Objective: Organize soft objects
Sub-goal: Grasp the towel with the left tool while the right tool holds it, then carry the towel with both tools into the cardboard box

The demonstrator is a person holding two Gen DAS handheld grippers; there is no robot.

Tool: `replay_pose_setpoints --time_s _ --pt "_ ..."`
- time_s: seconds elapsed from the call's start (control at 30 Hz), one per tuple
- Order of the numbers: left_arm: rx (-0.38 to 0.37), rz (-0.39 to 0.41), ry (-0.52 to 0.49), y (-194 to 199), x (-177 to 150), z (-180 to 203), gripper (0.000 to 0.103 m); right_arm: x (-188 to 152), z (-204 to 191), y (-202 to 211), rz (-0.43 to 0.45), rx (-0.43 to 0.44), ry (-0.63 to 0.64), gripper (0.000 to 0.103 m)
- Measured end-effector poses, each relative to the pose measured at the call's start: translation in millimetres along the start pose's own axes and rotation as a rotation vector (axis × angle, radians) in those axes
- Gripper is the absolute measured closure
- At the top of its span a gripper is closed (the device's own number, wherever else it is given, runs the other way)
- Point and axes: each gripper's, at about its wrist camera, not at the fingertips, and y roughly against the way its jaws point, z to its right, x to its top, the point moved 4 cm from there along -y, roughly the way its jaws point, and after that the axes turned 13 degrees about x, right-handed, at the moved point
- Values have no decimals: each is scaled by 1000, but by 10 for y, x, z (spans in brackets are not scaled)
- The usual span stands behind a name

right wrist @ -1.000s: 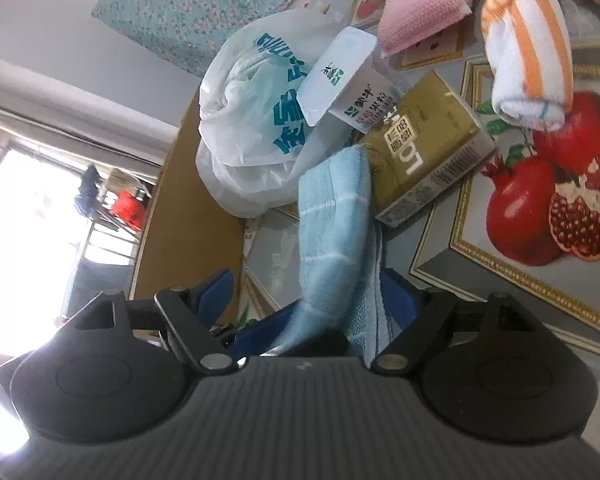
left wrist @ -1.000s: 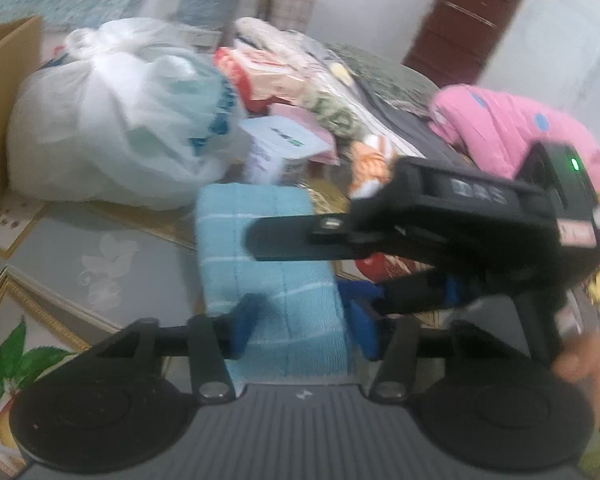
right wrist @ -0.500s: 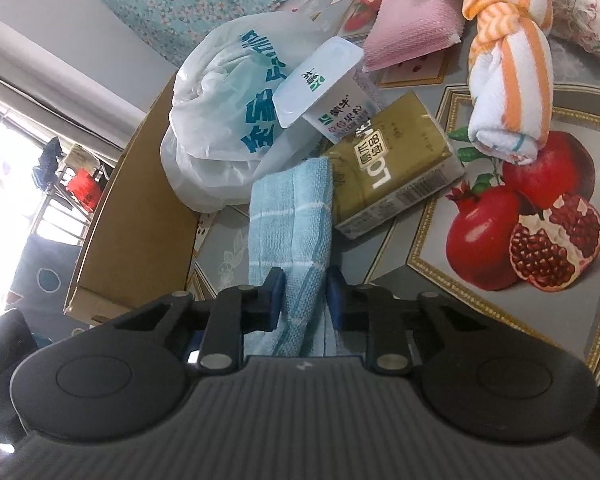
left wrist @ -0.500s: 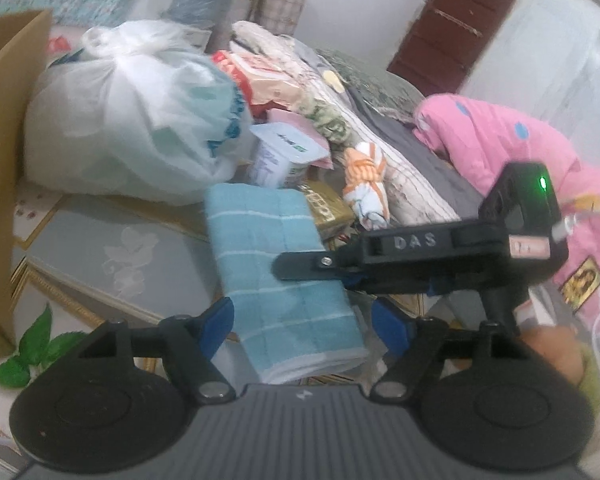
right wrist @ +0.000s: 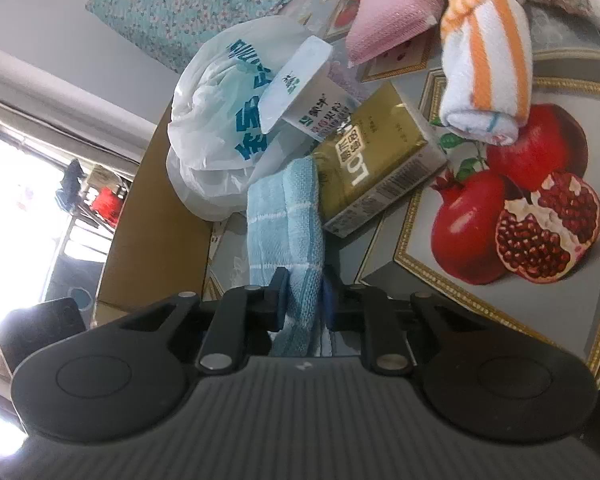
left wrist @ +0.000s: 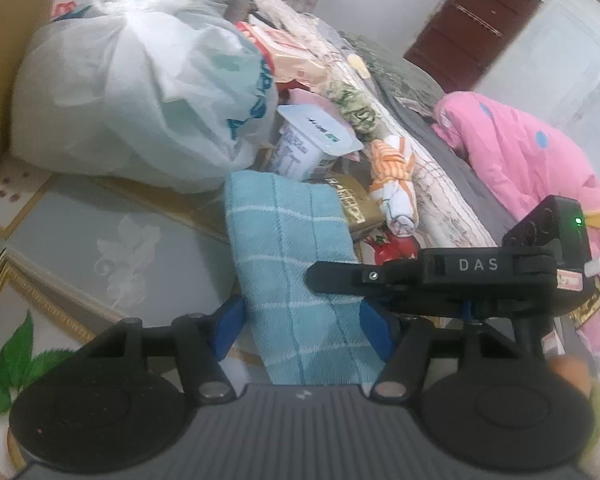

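With the right gripper (right wrist: pixel 303 300) pinched on the near edge of the folded blue towel (right wrist: pixel 286 216) lying beside the gold carton (right wrist: pixel 374 178), probably mid-pickup (left gripper (left wrist: pixel 300 322) straddling it, jaws apart); calls next for a clean lift; pomegranate mat (right wrist: pixel 540 216) plain only from the right wrist.

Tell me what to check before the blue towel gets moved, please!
1. Right gripper shut on the blue towel: ok.
2. Left gripper open, with a finger either side of the towel: ok.
3. Towel folded, not bunched: ok.
4. Towel free of the gold box: not ok, its far end lies against the box.
5. Towel free of the white plastic bag: cannot tell, they look very close.
6. Where the towel should go: cannot tell.
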Motion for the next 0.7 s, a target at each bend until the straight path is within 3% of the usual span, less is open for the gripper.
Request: replay_pose_setpoints --time_s 0.17,0.23,0.4,0.5,0.7 --pt "-43 1 7 -64 39 15 39 4 40 -6 6 20 -25 91" --pt "-56 -1 31 -82 48 -7 44 3 54 -5 12 30 -32 91" --pt "-36 -13 114 -96 67 -123 80 -7 77 11 19 45 -32 93" --pt "-50 -18 168 -83 66 -173 83 -15 85 36 23 57 -34 90" --pt "-36 38 150 111 78 -94 85 -45 30 95 37 107 -46 87"
